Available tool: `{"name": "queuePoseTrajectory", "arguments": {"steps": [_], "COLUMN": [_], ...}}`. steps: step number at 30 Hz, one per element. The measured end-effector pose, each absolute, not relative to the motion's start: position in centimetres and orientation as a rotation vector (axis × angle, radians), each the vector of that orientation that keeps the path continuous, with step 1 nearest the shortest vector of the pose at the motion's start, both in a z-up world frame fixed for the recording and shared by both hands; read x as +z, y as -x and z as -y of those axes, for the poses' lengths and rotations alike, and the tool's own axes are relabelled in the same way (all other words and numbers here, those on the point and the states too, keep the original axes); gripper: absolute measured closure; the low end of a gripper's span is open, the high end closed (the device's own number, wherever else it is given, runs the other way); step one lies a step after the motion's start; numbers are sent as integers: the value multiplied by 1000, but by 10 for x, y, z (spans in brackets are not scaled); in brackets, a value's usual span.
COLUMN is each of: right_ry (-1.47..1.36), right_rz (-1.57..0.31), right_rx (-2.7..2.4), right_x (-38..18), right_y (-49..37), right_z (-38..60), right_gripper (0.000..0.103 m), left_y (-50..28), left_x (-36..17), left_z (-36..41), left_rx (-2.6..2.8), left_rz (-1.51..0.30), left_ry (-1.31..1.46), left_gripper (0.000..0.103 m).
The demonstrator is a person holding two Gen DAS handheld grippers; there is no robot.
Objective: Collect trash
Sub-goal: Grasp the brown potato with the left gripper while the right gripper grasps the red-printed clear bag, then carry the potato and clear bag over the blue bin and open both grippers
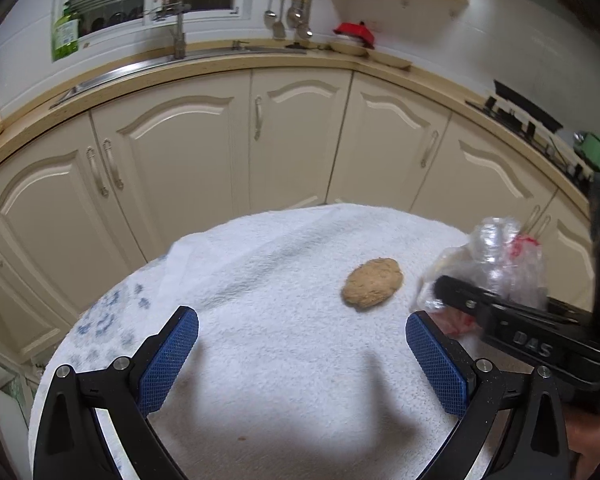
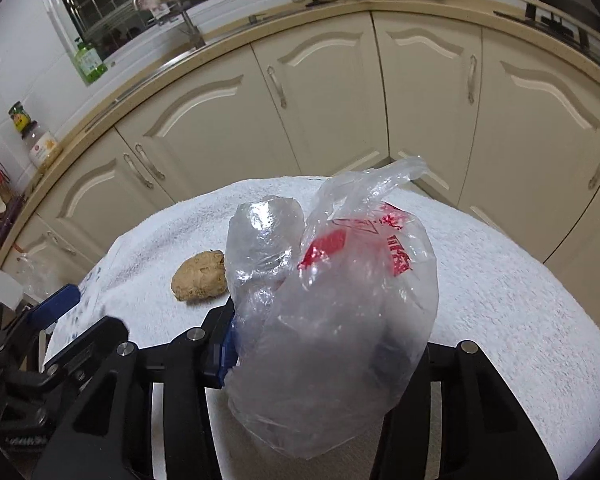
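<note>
While only thin film sits in the grip, worth treating the hold on the clear plastic bag (image 2: 340,280) with red print as uncertain: clamped low down in the right gripper (image 2: 324,340), near pad pressed into its side, far pad hidden behind the plastic, handles and mouth standing free above. Placed toward the right edge of the white towel (image 1: 260,260) spread over the table, bottom close to the cloth; cannot tell whether touching it. Near the bag on its left, a brown crumbly lump (image 1: 373,282), lying flat around the middle of the towel and clear of both grippers. Closer to the front edge, the left gripper (image 1: 304,360), blue pads wide apart with nothing between them, poised over bare cloth and aimed roughly toward the lump. Beyond the far edge, cream cupboard doors (image 1: 300,136) under a counter with a sink. Probably next: lifting the lump into the bag. Possible trouble from here: film sliding out of the pinch as weight drops in; a collapsed mouth, held from one side only, sending the lump back onto the towel; crumbling under too hard a squeeze, scattering bits into the pile; pads coming down too low and dragging the cloth; a knock between the two grippers, already close at the right.
</note>
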State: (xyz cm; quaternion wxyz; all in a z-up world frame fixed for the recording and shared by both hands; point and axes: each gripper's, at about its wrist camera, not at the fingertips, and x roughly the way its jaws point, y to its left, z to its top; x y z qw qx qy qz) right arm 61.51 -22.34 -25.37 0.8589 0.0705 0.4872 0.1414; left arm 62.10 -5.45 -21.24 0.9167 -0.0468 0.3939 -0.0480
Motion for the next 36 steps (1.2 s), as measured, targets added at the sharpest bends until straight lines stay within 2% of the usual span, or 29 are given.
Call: {"name": "queuePoseTrajectory", "arguments": {"steps": [7,12,14,15,17,19,27,36], "right_ry": [-143,-169,-171,-175,-182,-189,-208,-232], "right_rz": [-1001,-994,-992,-991,-988,-985,-954,-883], "right_rx": [254,236,240,242,244,246,243,227], "right_x": [-242,-239,-238,-238,-237,-236,-216,-172], "right_y": [-591,-586,-585,-584,-583,-580,-557,-499], "right_z": [255,269,270,271,272,274,290,312], "right_gripper": [56,56,56,56,56,56,56,56], "left_y": [-649,-676,-688,-691,-695,-696,-667,-586], "left_x": [-231,-242,-248,-249,-249,-249,-242,-191], "left_z": [79,95,101,104,110,112,105,130], "left_rx": [-142,-152,-154,-144,-140,-152,-145,-179], "left_rz": [-859,-883,-901,-896,-889,-886,-894,-781], "left_ry": [55,53,47,28,12,21,89,96], "left_gripper": [1,7,17,19,45,66,66,66]}}
